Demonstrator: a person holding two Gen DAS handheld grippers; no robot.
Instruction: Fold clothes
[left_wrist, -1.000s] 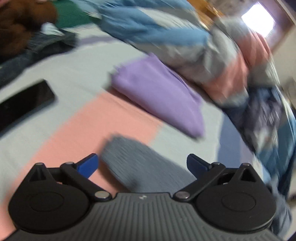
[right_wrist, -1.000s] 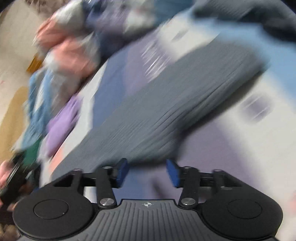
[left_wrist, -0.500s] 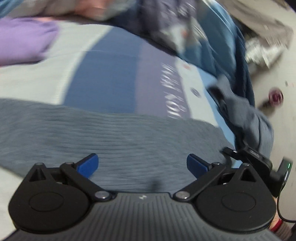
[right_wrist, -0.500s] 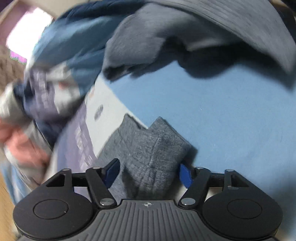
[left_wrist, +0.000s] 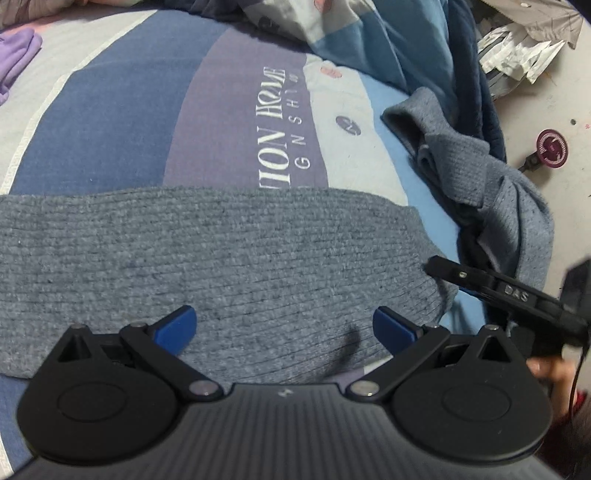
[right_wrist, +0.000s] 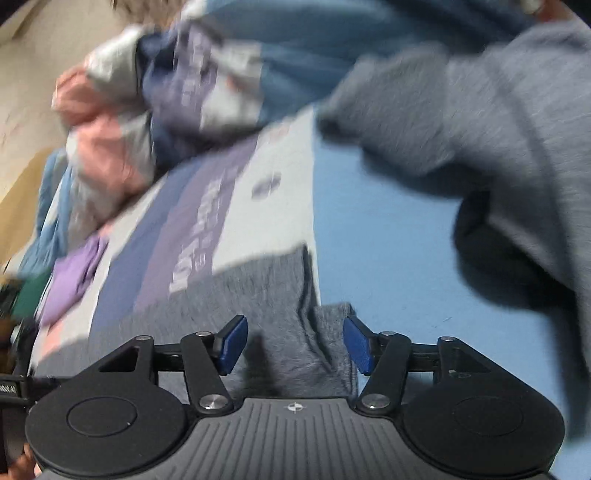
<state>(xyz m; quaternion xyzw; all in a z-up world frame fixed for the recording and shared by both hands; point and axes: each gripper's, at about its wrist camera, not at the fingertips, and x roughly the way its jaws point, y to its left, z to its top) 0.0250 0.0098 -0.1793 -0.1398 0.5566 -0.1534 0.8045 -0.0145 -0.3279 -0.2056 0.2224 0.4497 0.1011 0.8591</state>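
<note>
Both grippers have dropped closer to the grey sweater (left_wrist: 229, 254), which lies flat on the bed (left_wrist: 122, 122) so it can be folded. Left gripper (left_wrist: 282, 325) is wide open over its edge, holding nothing. Right gripper (right_wrist: 295, 343) is open around a corner fold, not pinching yet

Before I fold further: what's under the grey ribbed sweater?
The grey ribbed sweater lies on the striped bedsheet, covering the lower part of its printed lettering. Whether anything else sits beneath it cannot be seen.
</note>
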